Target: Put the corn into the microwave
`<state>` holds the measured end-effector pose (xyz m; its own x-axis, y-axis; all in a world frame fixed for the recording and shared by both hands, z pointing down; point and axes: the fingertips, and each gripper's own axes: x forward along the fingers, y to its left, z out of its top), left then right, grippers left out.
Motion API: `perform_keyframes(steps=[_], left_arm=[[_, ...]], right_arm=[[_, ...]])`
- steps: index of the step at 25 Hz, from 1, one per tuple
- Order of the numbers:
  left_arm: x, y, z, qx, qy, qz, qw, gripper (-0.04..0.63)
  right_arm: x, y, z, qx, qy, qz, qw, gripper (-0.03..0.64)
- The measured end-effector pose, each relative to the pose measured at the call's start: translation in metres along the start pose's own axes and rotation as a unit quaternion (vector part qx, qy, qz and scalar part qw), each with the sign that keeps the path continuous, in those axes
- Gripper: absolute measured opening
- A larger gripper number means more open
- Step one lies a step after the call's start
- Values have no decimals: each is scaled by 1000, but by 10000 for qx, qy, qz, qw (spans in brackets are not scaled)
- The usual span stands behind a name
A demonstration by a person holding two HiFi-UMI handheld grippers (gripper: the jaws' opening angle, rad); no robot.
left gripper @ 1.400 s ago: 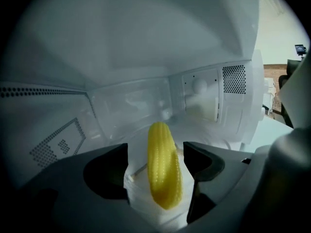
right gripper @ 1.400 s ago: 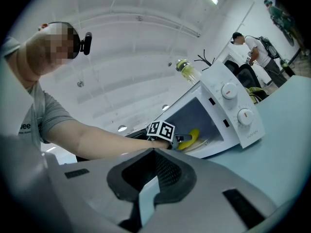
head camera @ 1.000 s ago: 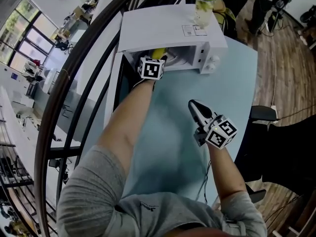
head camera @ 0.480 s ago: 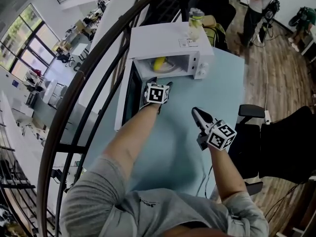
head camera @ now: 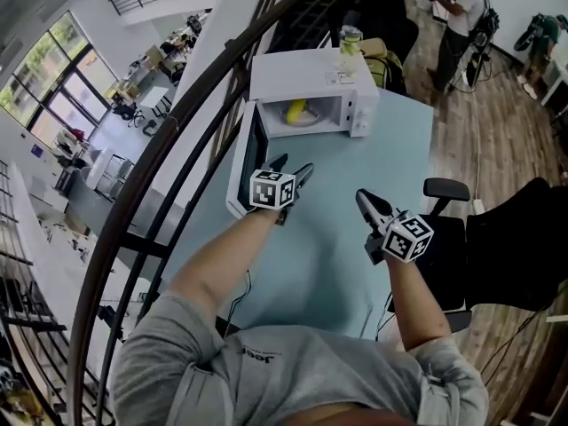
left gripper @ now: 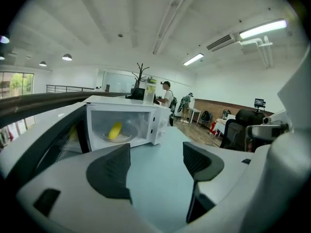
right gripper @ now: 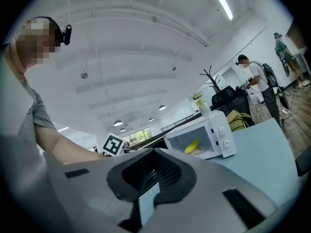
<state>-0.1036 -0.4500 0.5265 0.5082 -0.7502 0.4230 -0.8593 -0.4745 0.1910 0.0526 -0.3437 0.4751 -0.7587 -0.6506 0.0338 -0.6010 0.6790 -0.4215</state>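
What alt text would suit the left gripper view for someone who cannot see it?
A yellow corn lies on the plate inside an open white microwave on a pale blue table. In the foreground the left gripper is empty, its two dark fingers apart.

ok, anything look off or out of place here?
Nothing spilled, damaged or askew. The corn lies on the plate inside the microwave, whose door stands wide open. A bottle stands upright on top. The left tongs are open and empty.
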Motion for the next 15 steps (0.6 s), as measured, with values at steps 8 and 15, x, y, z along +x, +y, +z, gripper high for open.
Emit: perform_keyframes(steps=[8,15], left_arm=[[-115,-39,-1,32,-440,-518,9977,332],[-214,-41,-10,-6,-845,-870,9926,283]], right_arm=[[-24,42,9,-50,28,98,9999,15],[-38,80,8,40,45,-3,10000,15]])
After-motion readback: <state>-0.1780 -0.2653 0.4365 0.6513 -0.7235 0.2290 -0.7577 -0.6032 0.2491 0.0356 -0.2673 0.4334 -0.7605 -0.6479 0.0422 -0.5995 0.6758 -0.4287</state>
